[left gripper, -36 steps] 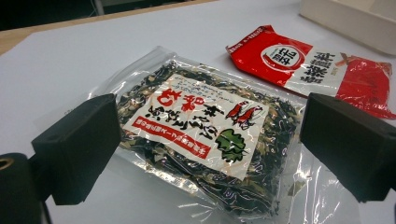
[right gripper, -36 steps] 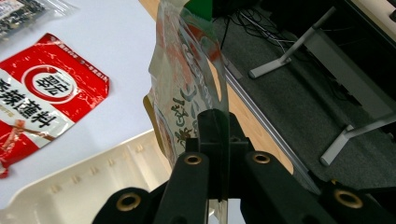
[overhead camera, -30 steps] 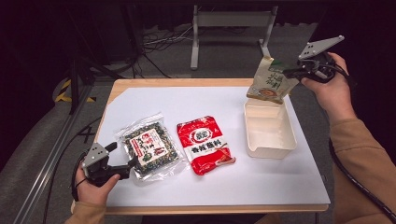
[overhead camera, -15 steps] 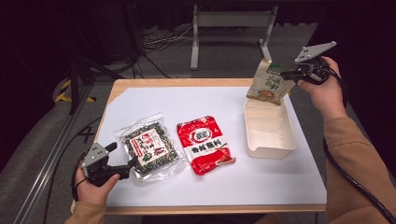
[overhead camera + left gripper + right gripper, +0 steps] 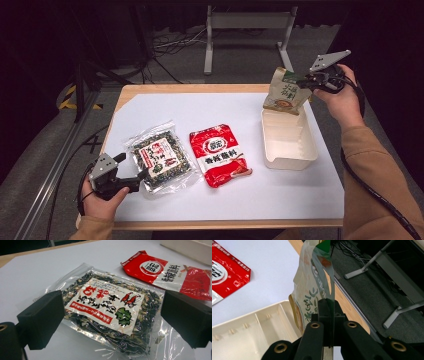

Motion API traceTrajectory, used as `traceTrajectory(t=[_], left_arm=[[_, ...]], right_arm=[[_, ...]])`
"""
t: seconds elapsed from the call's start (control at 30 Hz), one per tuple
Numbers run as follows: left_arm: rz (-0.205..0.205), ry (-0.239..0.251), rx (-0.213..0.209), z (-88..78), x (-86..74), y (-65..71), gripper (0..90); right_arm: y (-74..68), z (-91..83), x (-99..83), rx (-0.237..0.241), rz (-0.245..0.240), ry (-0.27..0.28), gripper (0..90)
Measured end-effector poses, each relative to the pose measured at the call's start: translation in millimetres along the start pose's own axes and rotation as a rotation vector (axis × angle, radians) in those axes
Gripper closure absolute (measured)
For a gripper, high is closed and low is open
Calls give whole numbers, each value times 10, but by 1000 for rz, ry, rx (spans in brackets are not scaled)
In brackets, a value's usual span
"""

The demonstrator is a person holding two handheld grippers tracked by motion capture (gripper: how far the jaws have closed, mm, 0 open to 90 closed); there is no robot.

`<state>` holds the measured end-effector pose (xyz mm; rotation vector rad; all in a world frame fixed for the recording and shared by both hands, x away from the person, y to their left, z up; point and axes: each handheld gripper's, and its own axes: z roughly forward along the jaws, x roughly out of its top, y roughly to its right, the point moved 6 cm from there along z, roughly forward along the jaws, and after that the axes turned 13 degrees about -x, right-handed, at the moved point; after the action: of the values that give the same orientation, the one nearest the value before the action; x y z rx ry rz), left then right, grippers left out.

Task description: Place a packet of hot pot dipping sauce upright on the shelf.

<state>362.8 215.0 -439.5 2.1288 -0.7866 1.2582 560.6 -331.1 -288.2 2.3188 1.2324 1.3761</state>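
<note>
My right gripper (image 5: 306, 83) is clamped on the edge of the green-and-cream pouch (image 5: 286, 92), its jaws pressed together with the pouch's thin side seam pinched between them. In the right gripper view the pouch (image 5: 312, 292) hangs from that grip, tilted. The pouch hangs over the far end of the cream tray (image 5: 289, 150), its lower edge just above or at the tray's far wall; I cannot tell whether it touches. The tray is a shallow ribbed box, and the right gripper view looks down into its bare inside (image 5: 249, 337).

Taking the tray as my landmark: the red sachet (image 5: 219, 155) lies flat on the worktop (image 5: 280, 195) just to the tray's left, apart from it. Further left of the tray, beyond the red sachet, lies the clear bag of dark dried flakes (image 5: 161, 160) with its white-and-red label facing up. The two packets lie near each other without overlapping.

My left gripper (image 5: 136, 176) is at the corner of the worktop farthest left of the tray, resting low, with its jaws apart. In the left gripper view they stand either side of the clear bag's near edge (image 5: 107, 315), and the pads do not press on it.
</note>
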Motion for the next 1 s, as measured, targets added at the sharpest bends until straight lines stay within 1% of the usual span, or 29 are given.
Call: traceTrajectory(t=[0.13, 0.23, 0.33, 0.57, 0.67, 0.7, 0.8, 0.83, 0.87, 1.0], left_arm=[[-2, 1, 1, -2, -2, -3, 58], [-1, 0, 1, -1, -1, -1, 58], [-2, 1, 2, -4, -1, -1, 58], [-2, 2, 1, -7, -3, -2, 58], [-4, 4, 2, -12, -2, -2, 58], [-4, 5, 2, -13, -1, -1, 57], [-3, 5, 2, -9, -1, -5, 58], [-3, 5, 2, -9, -1, -5, 57], [-3, 2, 1, -9, -1, -5, 57], [-1, 0, 0, 4, -2, -6, 57]], right_arm=[[1, 15, -5, -3, 0, 4, 891], [-6, 30, 3, -2, -10, 6, 891], [-39, 59, 10, 6, -25, 3, 891], [-107, 116, 13, 23, -32, 2, 890], [-146, 173, -28, 32, -65, -36, 889], [-167, 194, -53, 40, -66, -49, 889], [-191, 252, -128, 47, -62, -66, 889], [-191, 252, -128, 47, -62, -66, 889], [-197, 278, -166, 55, -47, -66, 889], [-206, 301, -204, 64, -36, -70, 887]])
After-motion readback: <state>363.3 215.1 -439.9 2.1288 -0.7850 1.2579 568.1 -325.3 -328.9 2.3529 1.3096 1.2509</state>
